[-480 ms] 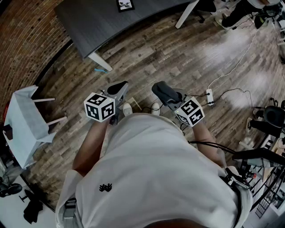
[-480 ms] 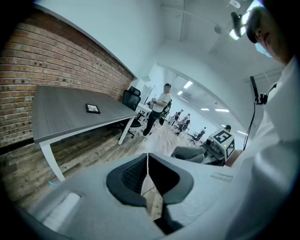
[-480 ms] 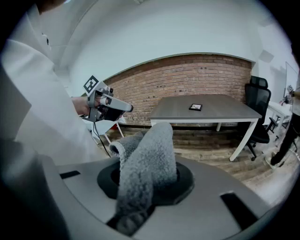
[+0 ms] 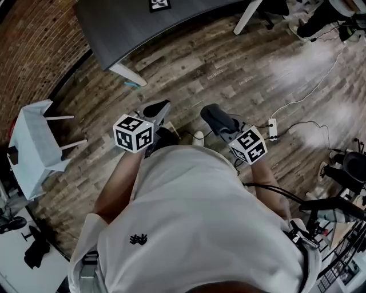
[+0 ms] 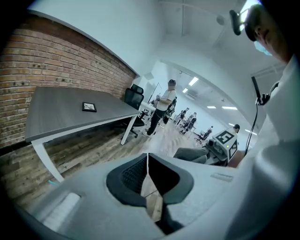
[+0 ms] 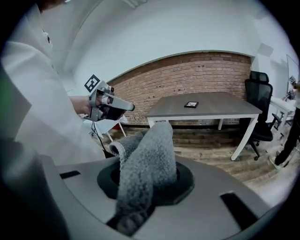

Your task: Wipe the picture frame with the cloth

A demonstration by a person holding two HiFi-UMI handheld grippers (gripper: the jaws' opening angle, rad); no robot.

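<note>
grey cloth is clamped btwn the jaws of our right gripper. our left gripper has jaws closed, nothing btwn them. picture frame lies on dark table, well apart.

Two grippers: left gripper, right gripper; one cloth; one picture frame; one grey table; one power strip

Left gripper: jaws closed tip to tip, nothing between them, wooden floor beyond. Grey table at left against a brick wall, small dark picture frame lying flat on it. Right gripper with its marker cube at right; black office chair and standing person behind.
</note>
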